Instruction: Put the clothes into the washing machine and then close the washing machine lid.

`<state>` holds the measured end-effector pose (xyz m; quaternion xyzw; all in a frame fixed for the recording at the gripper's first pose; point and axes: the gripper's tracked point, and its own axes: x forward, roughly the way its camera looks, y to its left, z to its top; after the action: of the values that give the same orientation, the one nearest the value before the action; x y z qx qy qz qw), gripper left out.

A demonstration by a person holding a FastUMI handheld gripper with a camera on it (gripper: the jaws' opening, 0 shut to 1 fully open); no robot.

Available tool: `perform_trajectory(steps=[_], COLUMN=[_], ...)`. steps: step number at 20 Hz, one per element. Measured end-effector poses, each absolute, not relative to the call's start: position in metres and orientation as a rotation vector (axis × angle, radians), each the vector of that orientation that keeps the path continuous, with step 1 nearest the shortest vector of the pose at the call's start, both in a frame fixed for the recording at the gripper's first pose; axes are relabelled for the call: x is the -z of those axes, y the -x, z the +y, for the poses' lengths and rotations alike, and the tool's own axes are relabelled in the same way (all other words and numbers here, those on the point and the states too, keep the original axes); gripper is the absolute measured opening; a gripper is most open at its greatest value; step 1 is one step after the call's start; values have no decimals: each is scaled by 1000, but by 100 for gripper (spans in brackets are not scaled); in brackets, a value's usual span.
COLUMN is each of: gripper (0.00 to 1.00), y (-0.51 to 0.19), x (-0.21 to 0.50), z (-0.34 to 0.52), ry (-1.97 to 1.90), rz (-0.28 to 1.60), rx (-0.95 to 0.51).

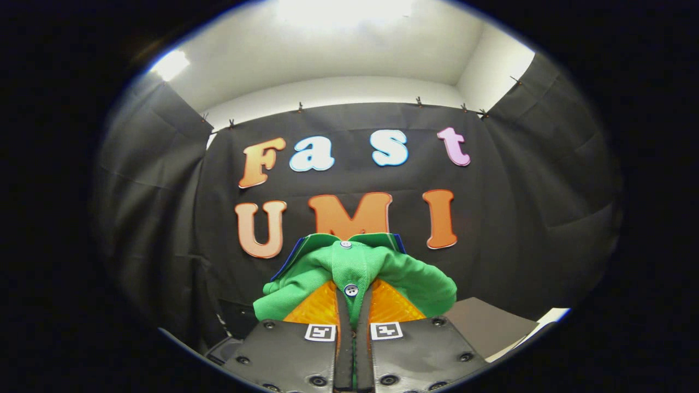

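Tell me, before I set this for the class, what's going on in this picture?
A person is working a handheld gripper, and its fingers are closed on a green shirt, pinching the buttoned front between them. The shirt is lifted up in front of the booth's black cloth wall, its collar uppermost and the fabric bunched over the fingers. The shirt is held, not yet put into a washing machine.
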<state>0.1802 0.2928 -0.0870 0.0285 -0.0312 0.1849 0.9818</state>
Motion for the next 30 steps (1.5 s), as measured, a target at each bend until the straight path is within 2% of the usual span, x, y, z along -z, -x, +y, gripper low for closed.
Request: perform_trajectory(steps=[7,15,19,25,30], gripper=[10,10,10,10,10], y=[-172,-173,-170,-166,-173], x=[80,141,201,331,469], z=[404,521,561,609,588], ry=[-95,-126,-99,-97,-60], rz=[-63,59,151,341,596], rx=[-534,-663,-682,-687,-550])
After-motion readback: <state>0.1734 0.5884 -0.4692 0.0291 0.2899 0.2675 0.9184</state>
